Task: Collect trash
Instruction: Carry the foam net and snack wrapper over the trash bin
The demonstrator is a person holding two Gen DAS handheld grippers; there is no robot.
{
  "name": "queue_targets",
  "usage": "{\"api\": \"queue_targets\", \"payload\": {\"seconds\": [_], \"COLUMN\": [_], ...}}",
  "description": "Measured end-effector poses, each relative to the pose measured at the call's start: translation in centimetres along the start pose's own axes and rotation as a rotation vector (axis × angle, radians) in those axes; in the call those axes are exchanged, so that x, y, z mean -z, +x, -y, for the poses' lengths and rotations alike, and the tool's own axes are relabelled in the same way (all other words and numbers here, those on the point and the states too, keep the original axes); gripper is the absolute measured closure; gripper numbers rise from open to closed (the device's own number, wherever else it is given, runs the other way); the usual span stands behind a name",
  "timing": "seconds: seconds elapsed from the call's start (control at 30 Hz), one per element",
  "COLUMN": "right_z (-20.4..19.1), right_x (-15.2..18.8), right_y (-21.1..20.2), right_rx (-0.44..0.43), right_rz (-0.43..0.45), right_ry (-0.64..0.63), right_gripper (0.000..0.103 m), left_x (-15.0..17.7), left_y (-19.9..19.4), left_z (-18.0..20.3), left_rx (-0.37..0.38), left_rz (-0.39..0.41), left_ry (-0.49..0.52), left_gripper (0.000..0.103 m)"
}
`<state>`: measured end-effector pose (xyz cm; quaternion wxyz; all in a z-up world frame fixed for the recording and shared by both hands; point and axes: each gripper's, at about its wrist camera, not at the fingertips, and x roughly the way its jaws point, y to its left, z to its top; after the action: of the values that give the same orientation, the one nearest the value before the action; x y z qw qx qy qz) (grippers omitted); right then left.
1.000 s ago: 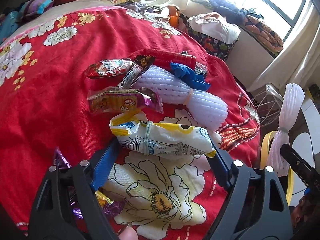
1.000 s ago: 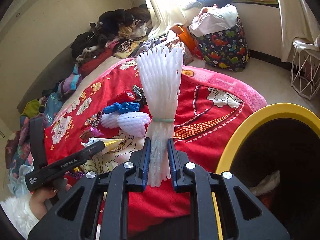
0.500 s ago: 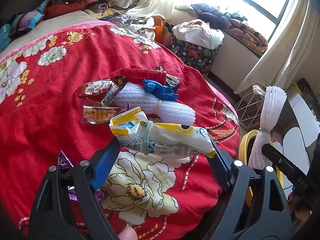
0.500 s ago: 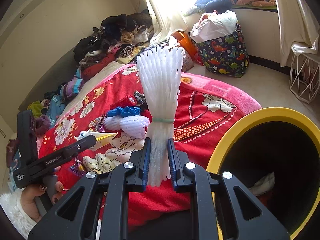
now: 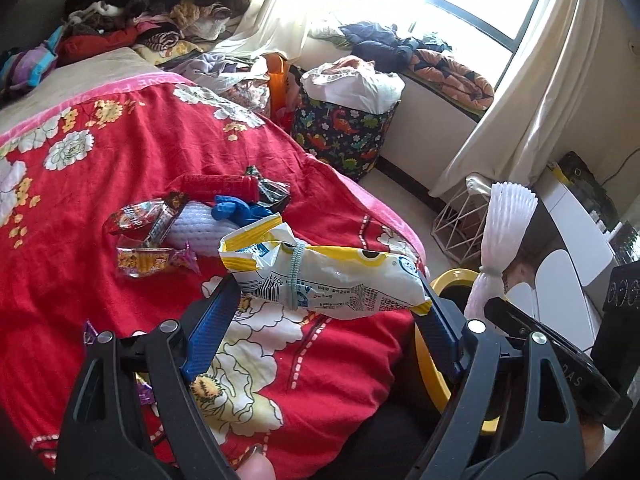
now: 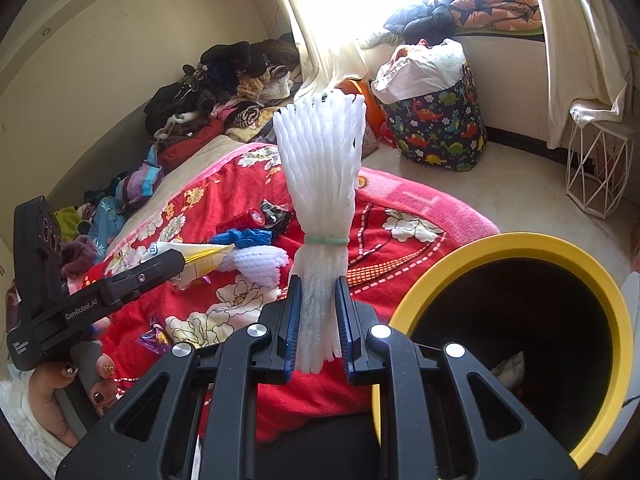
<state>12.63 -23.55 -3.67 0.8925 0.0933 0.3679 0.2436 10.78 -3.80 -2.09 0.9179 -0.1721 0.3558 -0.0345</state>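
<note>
My left claw (image 5: 326, 300) is spread wide around a yellow and white snack bag (image 5: 324, 280), one blue pad pressing each end, so the bag hangs crosswise between them above the red blanket (image 5: 100, 280). A pale hair tie (image 5: 295, 276) rings the bag near its torn end. My right claw (image 6: 318, 322) is squeezed nearly closed on the lower stem of a white foam net bundle (image 6: 322, 184), which stands upright with its upper part fanning out above a green rubber band (image 6: 326, 240). Just to the right of that claw sits the yellow-rimmed bin (image 6: 520, 244), its dark inside holding something white and crumpled near the bottom. Back on the blanket lie a second foam net (image 5: 200, 228), a blue glove (image 5: 236, 210), a red tube (image 5: 218, 186) and several snack wrappers (image 5: 148, 258), bunched close together. Beyond the bed stand a dinosaur-print basket (image 6: 440, 128) and a white wire stand (image 6: 596, 172) on the floor.
</note>
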Motion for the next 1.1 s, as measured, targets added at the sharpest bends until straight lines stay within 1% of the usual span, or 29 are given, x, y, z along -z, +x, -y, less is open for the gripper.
{"api": "queue_targets", "payload": {"seconds": [0.43, 0.8, 1.1], "right_z": [3.1, 5.0, 7.2], "right_x": [0.1, 0.6, 1.5], "right_y": [-2.5, -4.0, -4.9], "right_rx": [0.063, 0.116, 0.159], "right_rz": [0.045, 0.074, 0.077], "right_ry": [0.065, 0.111, 0.158], "right_gripper": [0.086, 0.086, 0.085], "left_x": [0.9, 1.8, 2.7], "left_y": [0.6, 1.2, 1.8], "left_z": [4.4, 6.9, 8.6], "left_rx": [0.082, 0.117, 0.147], "left_rz": [-0.02, -0.033, -0.057], "left_ry": [0.082, 0.142, 0.193], "left_gripper": [0.027, 0.027, 0.027]}}
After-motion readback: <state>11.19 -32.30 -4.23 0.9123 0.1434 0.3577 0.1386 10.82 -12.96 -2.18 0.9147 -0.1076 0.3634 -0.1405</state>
